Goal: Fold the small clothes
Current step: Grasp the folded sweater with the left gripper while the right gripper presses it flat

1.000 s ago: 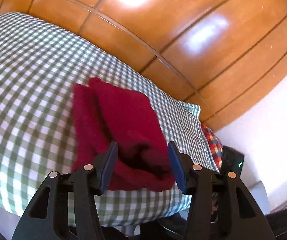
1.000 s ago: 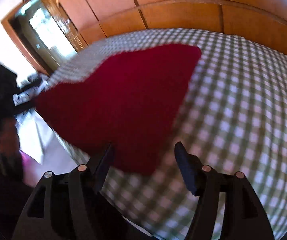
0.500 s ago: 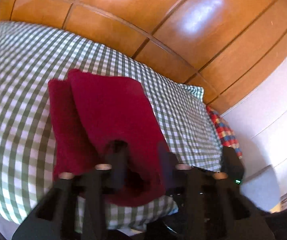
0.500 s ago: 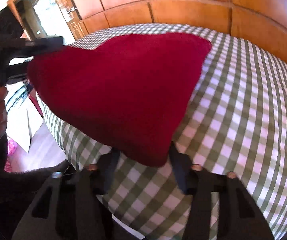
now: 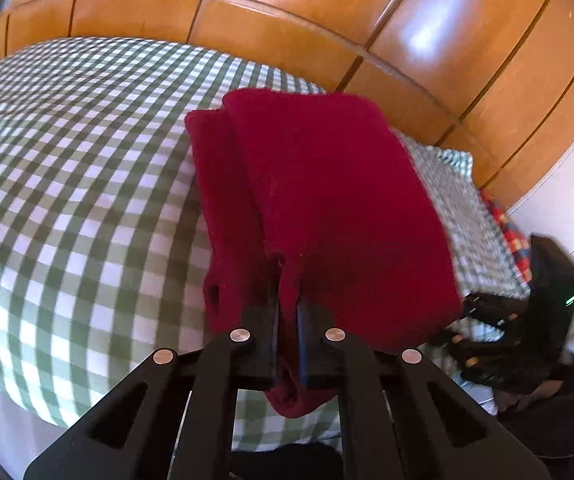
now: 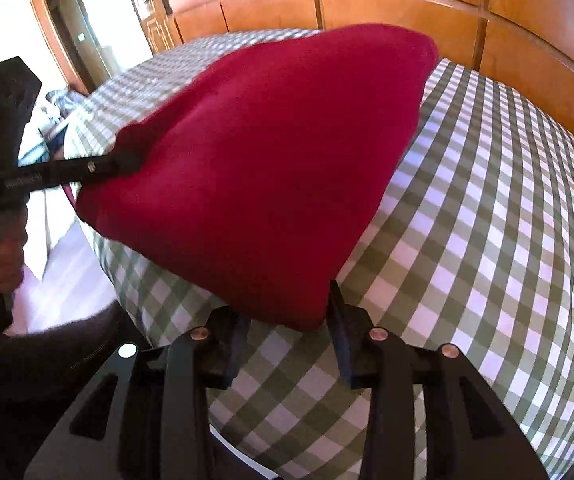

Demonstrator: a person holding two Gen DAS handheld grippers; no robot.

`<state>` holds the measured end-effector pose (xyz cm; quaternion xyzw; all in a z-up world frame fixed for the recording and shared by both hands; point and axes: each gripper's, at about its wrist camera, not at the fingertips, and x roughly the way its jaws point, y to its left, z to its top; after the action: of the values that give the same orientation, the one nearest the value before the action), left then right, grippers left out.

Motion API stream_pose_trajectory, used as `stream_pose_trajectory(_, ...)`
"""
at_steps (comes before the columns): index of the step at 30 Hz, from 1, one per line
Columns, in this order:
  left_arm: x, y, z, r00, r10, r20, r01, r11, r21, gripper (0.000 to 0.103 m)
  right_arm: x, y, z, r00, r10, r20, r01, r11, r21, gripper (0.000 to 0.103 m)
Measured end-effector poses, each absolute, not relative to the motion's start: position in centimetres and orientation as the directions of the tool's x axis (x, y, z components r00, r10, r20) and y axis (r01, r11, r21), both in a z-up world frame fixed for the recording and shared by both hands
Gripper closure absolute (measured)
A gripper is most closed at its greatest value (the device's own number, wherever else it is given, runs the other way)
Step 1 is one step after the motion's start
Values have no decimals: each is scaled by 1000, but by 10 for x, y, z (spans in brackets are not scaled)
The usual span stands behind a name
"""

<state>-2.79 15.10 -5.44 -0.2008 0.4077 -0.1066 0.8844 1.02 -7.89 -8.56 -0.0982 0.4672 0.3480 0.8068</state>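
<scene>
A dark red knitted garment [image 5: 327,200] is lying folded on a green-and-white checked bedcover [image 5: 67,200]. It is resting in two overlapping layers, the upper one sitting slightly to the right of the lower. Its two near corners are being pinched and lifted slightly, so the cloth is sloping up from the bedcover.

Our left gripper [image 5: 287,312] has just been closing, jaws pinched on the red cloth [image 5: 319,200]; our right gripper's [image 6: 287,340] jaws straddle its corner at 12 o'clock.
</scene>
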Motion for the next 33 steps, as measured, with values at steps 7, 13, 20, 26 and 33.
stream_pose_trajectory(7,-20,175,-15,719,-447,-531,68,807,-587,56,15,-109,-66,238,578,-780,-659,687,308,26)
stream_pose_trajectory(13,31,184,-22,659,-484,-576,39,786,-617,56,48,-137,-41,269,671,-691,-559,693,456,23)
stream_pose_trajectory(20,82,179,-44,573,-539,-617,13,759,-650,73,97,-132,-45,326,655,-682,-457,741,493,23)
stream_pose_trajectory(26,64,171,-5,704,-457,-545,98,821,-562,90,127,-118,-51,320,672,-669,-412,734,540,19)
stream_pose_trajectory(33,51,170,-4,745,-282,-604,31,920,-391,90,130,-81,-56,325,654,-683,-450,742,497,18)
